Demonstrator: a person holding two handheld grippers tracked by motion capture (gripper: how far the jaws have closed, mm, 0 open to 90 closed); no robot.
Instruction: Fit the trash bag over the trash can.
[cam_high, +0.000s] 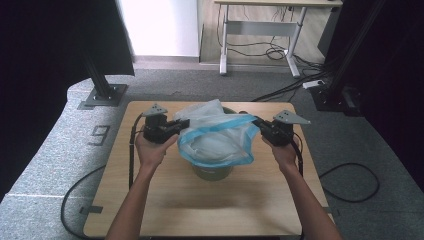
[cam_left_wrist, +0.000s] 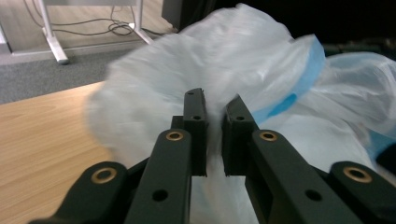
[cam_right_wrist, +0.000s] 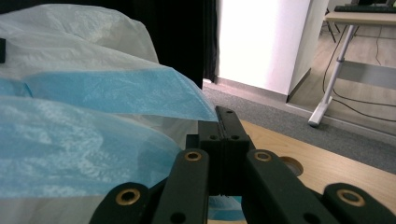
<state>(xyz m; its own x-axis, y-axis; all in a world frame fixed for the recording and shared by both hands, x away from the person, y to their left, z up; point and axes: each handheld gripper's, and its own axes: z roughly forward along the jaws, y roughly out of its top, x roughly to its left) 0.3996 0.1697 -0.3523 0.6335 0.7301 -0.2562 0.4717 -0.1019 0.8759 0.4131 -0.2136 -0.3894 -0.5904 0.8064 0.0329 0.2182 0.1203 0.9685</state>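
The translucent white plastic bag with a blue rim (cam_high: 216, 134) hides most of the olive-green round bin (cam_high: 214, 172); the bag's near side blurs in the left gripper view.

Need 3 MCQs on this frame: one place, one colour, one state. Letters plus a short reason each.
1. Where does the bin stand?
A. on the wooden table
B. on the floor
C. on the far desk

2. What colour is the band along the bag's rim?
A. red
B. blue
C. black

3. How do the right gripper's jaws stand?
A. wide open
B. shut on the bag's blue edge
C. shut on a cable

Answers:
1 A: the high view shows it mid-table.
2 B: a blue strip rings the opening.
3 B: in the right gripper view, jaws meet with blue film pinched between them.
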